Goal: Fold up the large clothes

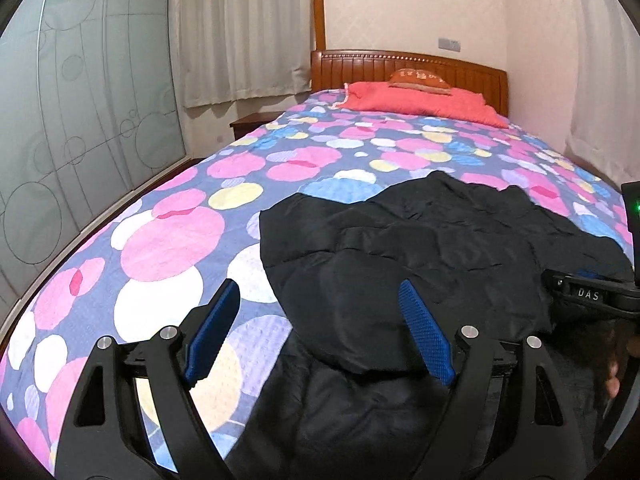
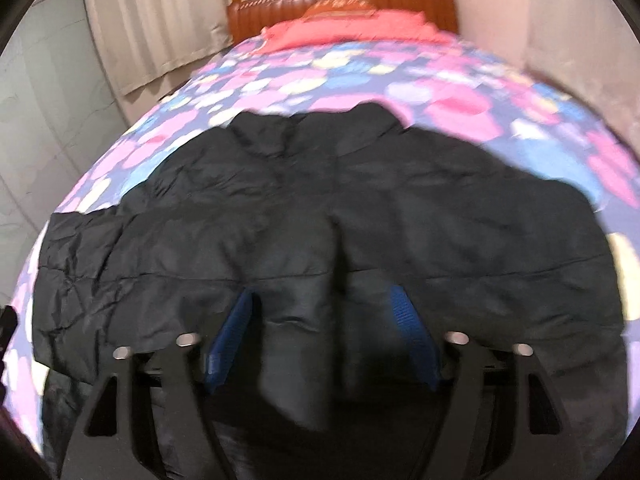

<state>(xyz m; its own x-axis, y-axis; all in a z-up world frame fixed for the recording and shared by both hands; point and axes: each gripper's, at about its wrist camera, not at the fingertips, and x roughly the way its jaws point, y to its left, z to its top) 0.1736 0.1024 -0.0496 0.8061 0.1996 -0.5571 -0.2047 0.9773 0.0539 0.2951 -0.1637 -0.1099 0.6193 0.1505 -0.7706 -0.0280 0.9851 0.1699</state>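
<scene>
A large black padded jacket (image 1: 420, 240) lies spread on the bed's spotted cover (image 1: 168, 240). My left gripper (image 1: 320, 286) hovers over the jacket's near left part, wide open, with nothing between its blue pads (image 1: 212, 332). In the blurred right wrist view the jacket (image 2: 320, 200) lies flat with its collar toward the headboard. My right gripper (image 2: 323, 294) sits low over the middle of the jacket's near hem. Its blue pads (image 2: 230, 328) stand apart on either side of a ridge of fabric and do not press on it.
Red bedding (image 1: 420, 100) and an orange cushion (image 1: 420, 78) lie by the wooden headboard (image 1: 400, 62). Frosted wardrobe doors (image 1: 80, 100) run along the left, with a curtain (image 1: 240, 28) and a nightstand (image 1: 252, 122) beyond. The other tool's black housing (image 1: 588, 294) shows at the right edge.
</scene>
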